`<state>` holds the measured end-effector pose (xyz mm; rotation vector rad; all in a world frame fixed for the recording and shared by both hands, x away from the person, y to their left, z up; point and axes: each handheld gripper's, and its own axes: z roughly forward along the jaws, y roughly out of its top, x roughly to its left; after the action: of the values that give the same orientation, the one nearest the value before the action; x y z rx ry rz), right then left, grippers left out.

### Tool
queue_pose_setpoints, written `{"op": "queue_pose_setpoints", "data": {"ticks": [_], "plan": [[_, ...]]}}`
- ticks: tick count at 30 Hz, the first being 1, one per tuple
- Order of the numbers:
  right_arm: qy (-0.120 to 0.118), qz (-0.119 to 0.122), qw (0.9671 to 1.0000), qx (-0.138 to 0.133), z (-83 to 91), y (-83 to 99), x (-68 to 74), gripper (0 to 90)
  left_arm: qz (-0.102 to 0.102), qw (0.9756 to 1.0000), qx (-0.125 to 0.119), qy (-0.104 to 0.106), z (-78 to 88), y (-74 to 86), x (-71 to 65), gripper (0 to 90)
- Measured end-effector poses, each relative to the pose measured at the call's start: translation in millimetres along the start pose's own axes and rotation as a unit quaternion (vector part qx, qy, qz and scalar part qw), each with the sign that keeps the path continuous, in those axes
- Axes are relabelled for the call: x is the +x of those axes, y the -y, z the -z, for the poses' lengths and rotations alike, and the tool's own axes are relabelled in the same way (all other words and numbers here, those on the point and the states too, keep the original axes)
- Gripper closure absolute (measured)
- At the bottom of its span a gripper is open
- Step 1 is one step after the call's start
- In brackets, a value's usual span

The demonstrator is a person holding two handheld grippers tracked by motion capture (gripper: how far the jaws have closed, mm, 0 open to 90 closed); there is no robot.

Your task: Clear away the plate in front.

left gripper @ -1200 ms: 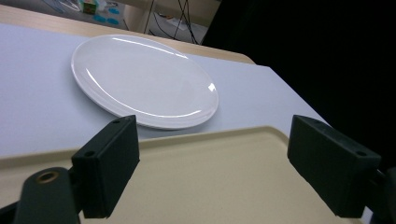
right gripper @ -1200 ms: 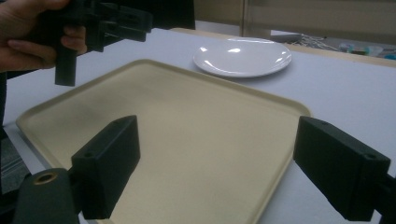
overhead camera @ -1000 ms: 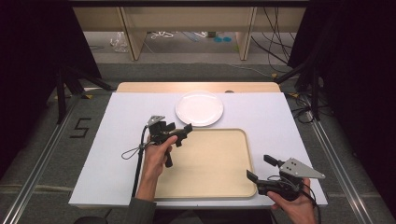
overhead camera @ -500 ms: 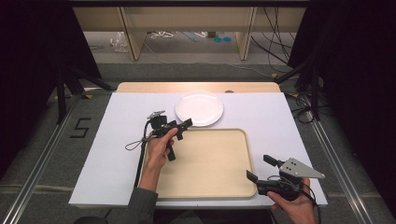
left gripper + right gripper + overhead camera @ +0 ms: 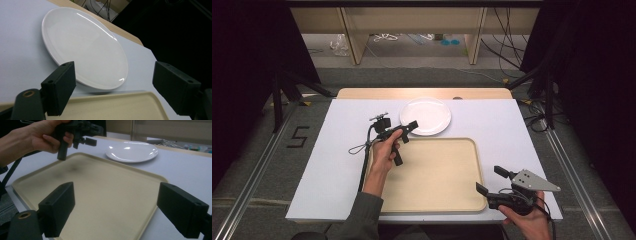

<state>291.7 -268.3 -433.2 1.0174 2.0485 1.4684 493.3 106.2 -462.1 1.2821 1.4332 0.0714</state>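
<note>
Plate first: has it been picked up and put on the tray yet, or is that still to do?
Nothing looks done yet. The plate lies flat on the white table, just beyond the tray, which holds nothing. In hand: the left hand-held gripper is at the plate's near rim, jaws open and not gripping it. The right hand-held gripper waits open at the tray's corner. Probably left: gripping and moving the plate.

The plate (image 5: pixel 85 50) at the upper middle looks like glazed white ceramic, super glossy with sharp light streaks. The tray (image 5: pixel 100 202) below it is beige plastic, smooth but matt. The counter (image 5: pixel 327 150) has a flat matt white sheet over a pale wood edge. Both tool (image 5: pixel 112 87) bodies look like matt black plastic.
</note>
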Motion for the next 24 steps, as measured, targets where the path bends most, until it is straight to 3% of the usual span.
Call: {"op": "queue_pose_setpoints", "data": {"ticks": [1,5,6,9,11,24], "plan": [[-0.007,-0.003,1.0000,-0.006,-1.6,0.6,0.8,15.8,0.014,0.9999,-0.001,0.001,-2.6,-1.8,0.8,19.1],[-0.012,-0.001,0.9998,-0.014,-3.0,0.6,0.8,15.8,0.028,0.9996,0.004,0.005,-7.1,-1.2,5.0,19.9],[-0.007,0.007,0.9999,-0.007,-1.5,0.0,-0.3,15.8,0.030,0.9995,0.007,0.002,-9.6,-0.3,6.9,20.0],[-0.002,0.001,1.0000,0.000,0.2,-0.1,0.1,15.8,0.040,0.9992,0.010,-0.002,-12.9,0.0,10.4,20.1],[-0.002,0.001,1.0000,-0.001,0.4,-0.2,0.1,15.8,0.056,0.9984,0.008,0.000,-14.2,-0.7,12.2,20.2],[-0.008,0.001,1.0000,-0.003,-0.2,0.3,0.7,15.9,0.089,0.9958,0.020,-0.010,-22.6,-6.2,17.8,20.6]]}}
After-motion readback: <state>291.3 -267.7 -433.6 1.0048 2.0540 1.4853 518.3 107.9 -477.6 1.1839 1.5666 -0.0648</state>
